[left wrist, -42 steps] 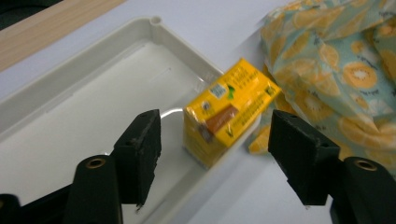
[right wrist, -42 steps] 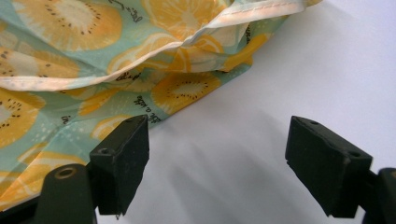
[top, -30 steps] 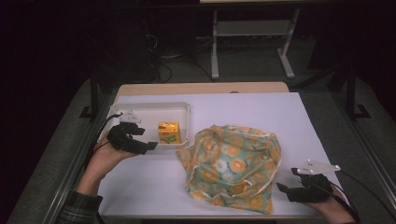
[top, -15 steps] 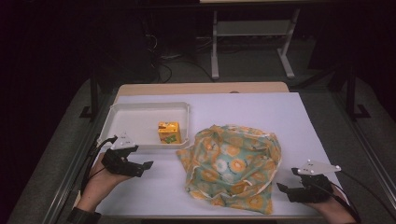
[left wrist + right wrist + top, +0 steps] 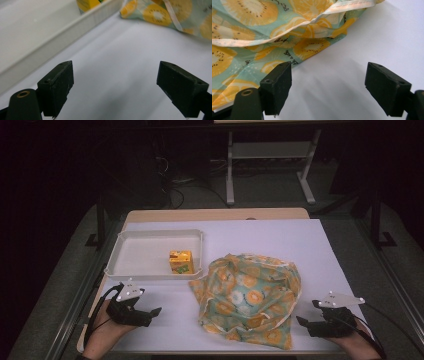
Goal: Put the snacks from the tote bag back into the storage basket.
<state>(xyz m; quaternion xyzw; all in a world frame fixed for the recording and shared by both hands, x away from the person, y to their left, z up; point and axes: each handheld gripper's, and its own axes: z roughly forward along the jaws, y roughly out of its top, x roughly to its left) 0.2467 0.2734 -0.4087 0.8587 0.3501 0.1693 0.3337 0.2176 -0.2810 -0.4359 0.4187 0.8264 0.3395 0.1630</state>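
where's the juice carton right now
In the high view, the juice carton stands upright in the white tray, near its front right corner, just left of the fruit-print bag.

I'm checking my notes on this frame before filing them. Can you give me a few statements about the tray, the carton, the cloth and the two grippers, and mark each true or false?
1. The small yellow carton stands inside the white tray. True.
2. The left gripper holds the carton. False: its jaws are open and empty, over bare table near the tray.
3. The patterned cloth lies inside the tray. False: it lies bunched on the white table, beside the tray.
4. The right gripper is open, its jaws empty beside the cloth's edge. True.
5. The cloth has a citrus-slice print. True.
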